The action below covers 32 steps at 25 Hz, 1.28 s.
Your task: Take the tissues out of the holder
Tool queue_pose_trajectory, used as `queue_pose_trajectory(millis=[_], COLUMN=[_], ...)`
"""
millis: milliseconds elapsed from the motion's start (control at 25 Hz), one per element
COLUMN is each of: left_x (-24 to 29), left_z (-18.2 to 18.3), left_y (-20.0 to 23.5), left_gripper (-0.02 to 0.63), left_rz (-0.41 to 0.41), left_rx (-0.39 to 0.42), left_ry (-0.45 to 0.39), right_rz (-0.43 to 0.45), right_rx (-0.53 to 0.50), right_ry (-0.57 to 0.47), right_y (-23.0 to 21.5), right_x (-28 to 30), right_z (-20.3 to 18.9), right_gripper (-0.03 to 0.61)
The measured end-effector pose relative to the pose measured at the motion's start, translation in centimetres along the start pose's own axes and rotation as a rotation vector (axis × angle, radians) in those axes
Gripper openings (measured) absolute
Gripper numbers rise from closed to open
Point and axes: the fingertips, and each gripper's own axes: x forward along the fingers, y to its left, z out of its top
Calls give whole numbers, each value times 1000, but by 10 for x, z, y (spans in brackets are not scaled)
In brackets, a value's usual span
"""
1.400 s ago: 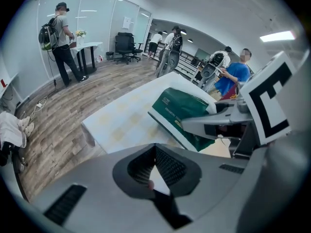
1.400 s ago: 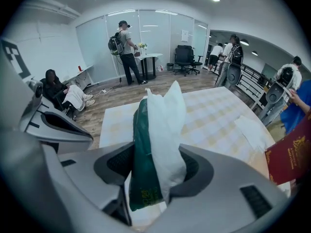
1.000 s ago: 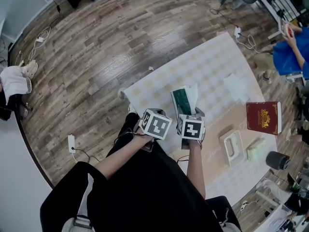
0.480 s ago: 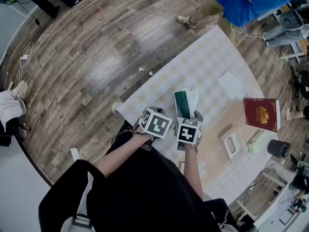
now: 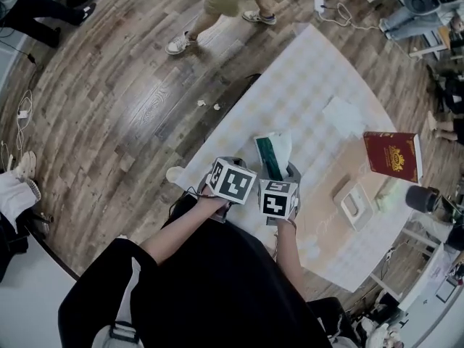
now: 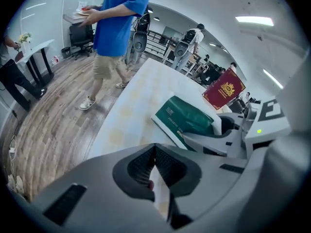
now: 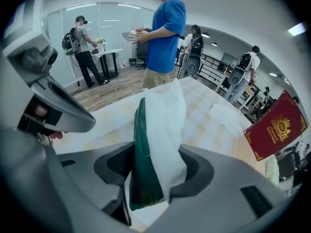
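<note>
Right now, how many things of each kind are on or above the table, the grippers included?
Grippers: 2 (left gripper, right gripper)
Tissue pack: 1
Red book: 1
Holder: 1
Loose tissue: 1
Pale block: 1
Total: 7

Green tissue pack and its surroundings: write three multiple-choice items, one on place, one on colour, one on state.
1. Where is the green tissue pack? A on the floor; B between the right gripper's fingers; C on a chair.
2. What colour is the standing book? A blue; B yellow; C red.
3. The right gripper is: A shut on the pack; B open, empty; C out of view.
Key: B, the right gripper view shows it clamped there; C, red cover with a gold emblem; A, both fingers press the pack.
</note>
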Motion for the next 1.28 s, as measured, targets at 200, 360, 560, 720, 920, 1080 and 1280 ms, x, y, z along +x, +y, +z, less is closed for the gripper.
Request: queue_pose_trajectory(millis=[200, 360, 560, 720, 920, 1080, 1280], left_x=[2, 3, 2, -2, -7, -9, -6], left_z=[0, -1, -4, -9, -20, -32, -44], left_y=[9, 12, 9, 5, -4, -15, -36], left_gripper=[2, 2, 2, 2, 2, 2, 1], left_rz=[-27, -45, -54, -48, -35, -31, -28], left_rx=[14, 30, 52, 68, 79, 83, 99], left_ry=[31, 46, 44, 35, 18, 12, -3], right_rz=[-4, -23, -24, -38, -55, -63, -50], right_rx=[10, 36, 65, 75, 178, 245, 335], right_ry=[17, -4, -47, -97, -195, -232, -232], right_y=[2, 3, 6, 4, 1, -4, -7], right_x=[1, -1, -14, -34, -72, -96, -110], right_z=[-1, -1, 0, 4, -3, -18, -48], right_gripper=[233, 261, 301, 304, 302, 227, 20])
